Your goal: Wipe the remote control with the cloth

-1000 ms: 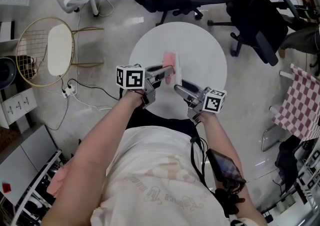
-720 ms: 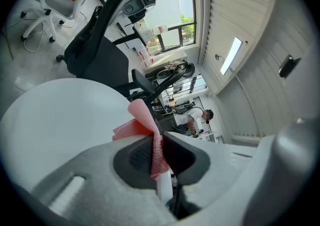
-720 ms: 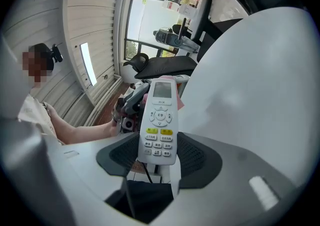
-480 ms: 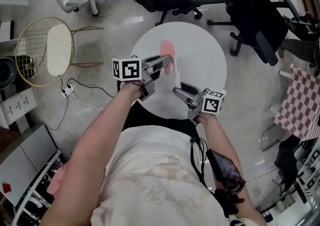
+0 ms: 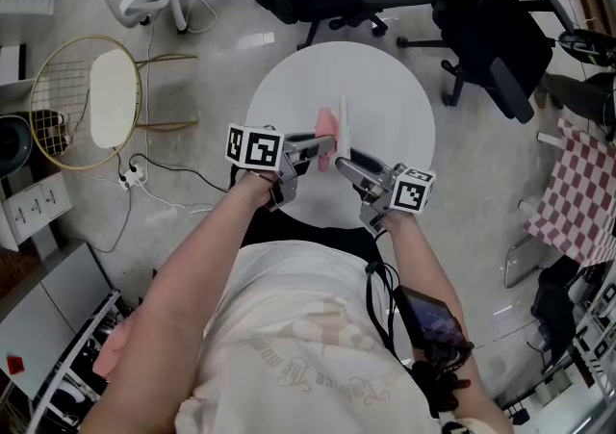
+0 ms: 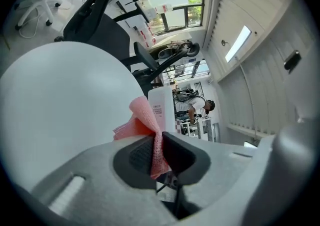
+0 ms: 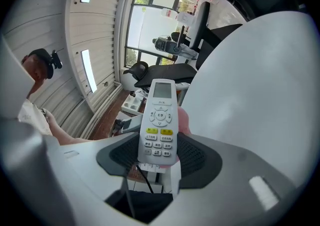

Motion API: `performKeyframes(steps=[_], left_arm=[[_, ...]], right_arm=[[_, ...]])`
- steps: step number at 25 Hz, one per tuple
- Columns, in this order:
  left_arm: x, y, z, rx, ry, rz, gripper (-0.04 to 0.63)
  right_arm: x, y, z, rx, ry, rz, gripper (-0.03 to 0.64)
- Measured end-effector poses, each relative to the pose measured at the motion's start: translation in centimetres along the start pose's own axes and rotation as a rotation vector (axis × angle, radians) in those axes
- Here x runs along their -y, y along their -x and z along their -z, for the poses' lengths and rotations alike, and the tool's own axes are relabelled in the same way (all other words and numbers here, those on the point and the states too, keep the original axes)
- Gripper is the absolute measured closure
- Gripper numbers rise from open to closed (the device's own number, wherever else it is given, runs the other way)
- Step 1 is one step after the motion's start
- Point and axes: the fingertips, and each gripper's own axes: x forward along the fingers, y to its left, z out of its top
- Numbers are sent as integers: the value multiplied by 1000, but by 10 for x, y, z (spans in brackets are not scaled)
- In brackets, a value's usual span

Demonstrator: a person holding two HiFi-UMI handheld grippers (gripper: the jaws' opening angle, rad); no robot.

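Nearest the person, the right gripper (image 5: 345, 165) clamps its fingers (image 7: 192, 157) on the button end of a slim white plastic remote control (image 7: 159, 115). Its long axis points away, above the round white surface (image 5: 385, 86). The left gripper (image 5: 323, 144), fingers (image 6: 140, 155) pinched on a crumpled pink mesh cloth (image 6: 142, 120), sets it at the remote's back face, on its left side about midway along, touching or nearly so.

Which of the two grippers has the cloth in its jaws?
The left gripper: its jaws pinch the pink cloth, while the right gripper clamps the white remote control.
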Motion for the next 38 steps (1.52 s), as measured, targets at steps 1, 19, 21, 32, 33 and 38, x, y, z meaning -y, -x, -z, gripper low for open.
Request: performKeyframes(steps=[1,19,21,32,33,38], left_arm=[[0,0,5,-11,17,12,560],[-20,29,51,-11,29,-159,560],[-19,32,53,-5,24,-174,560],[-15,47,61,59,-1,-255,560],[-15,48,63,61,-4,-265,560],[-19,63,72,68,-12,-295,560]], right_arm=[[1,0,-1,8,-6,-1,373],[87,25,18,-252,332,579,373],[93,26,18,-311,418,647,373],[113,28,17,-504,807,831,370],[114,29,18,-517,837,836,369],[112,24,22,-520,873,833,362]])
